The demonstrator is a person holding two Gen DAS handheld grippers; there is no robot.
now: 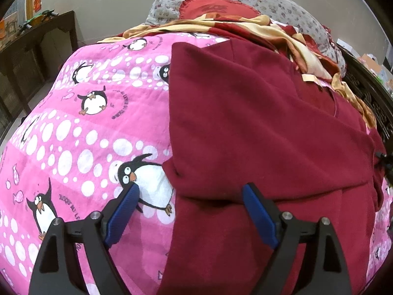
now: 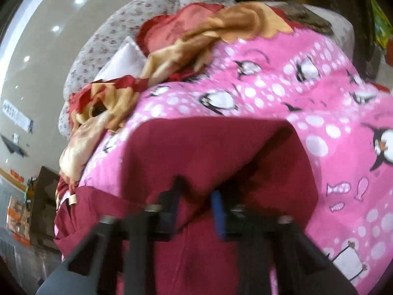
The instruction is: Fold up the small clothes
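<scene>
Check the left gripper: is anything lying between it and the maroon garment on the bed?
Nothing visible. The left gripper hangs open right at the maroon garment, over its left edge, with only the pink penguin blanket beneath. The crumpled red-and-yellow cloth lies farther back.

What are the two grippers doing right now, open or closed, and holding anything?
Left gripper: open, holding nothing, poised over the edge of the maroon garment.
Right gripper: closed on a fold of the maroon garment.

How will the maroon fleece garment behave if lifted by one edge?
Probably floppy: the maroon fleece garment drapes in soft folds over the penguin blanket. Likely light, and its fuzzy nap shouldn't slip; the right gripper appears pinched on a fold.
</scene>
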